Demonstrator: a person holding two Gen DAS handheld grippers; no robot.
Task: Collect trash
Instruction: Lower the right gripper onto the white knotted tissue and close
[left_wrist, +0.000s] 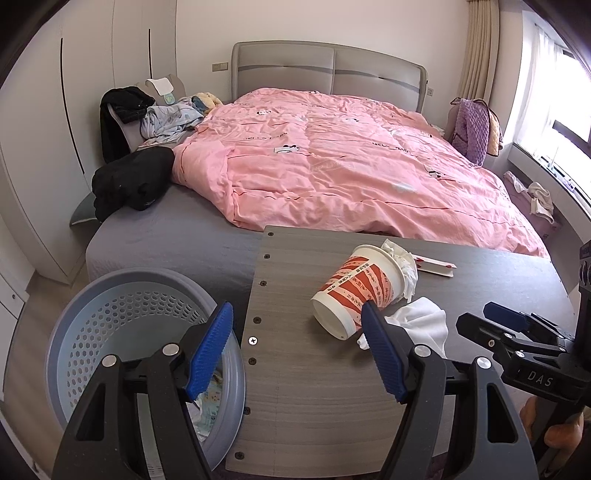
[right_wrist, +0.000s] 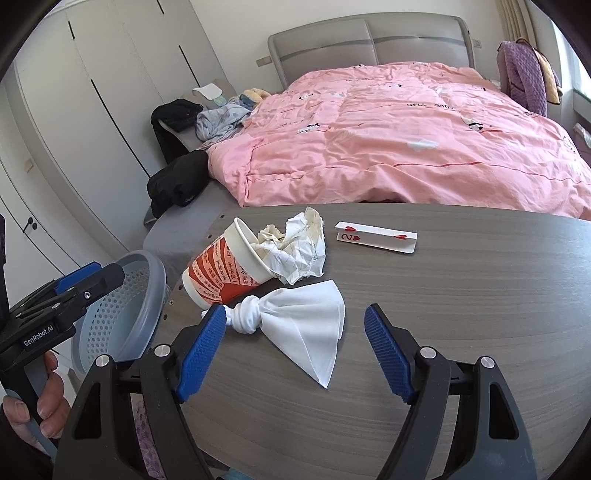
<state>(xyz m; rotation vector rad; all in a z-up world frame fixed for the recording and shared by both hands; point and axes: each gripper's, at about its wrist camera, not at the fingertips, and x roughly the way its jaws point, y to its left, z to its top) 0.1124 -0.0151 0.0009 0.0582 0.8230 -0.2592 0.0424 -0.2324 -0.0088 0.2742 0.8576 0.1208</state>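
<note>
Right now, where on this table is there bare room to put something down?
The table is bare right of the knotted white cloth and below the playing card. The near edge is free too. It is crowded at the left: the tipped paper cup, crumpled tissue and cloth cluster there, beside the basket.

The near part of the table (right_wrist: 461, 314) is lying bare, giving room to pass. Farther in, a tipped paper cup (right_wrist: 225, 269) stuffed with crumpled paper (right_wrist: 295, 247) is blocking the left side, with a knotted white cloth (right_wrist: 303, 332) touching it in front. A playing card (right_wrist: 376, 238) is sitting well apart behind. A basket (left_wrist: 122, 332) is standing just beside the table's left edge.
</note>
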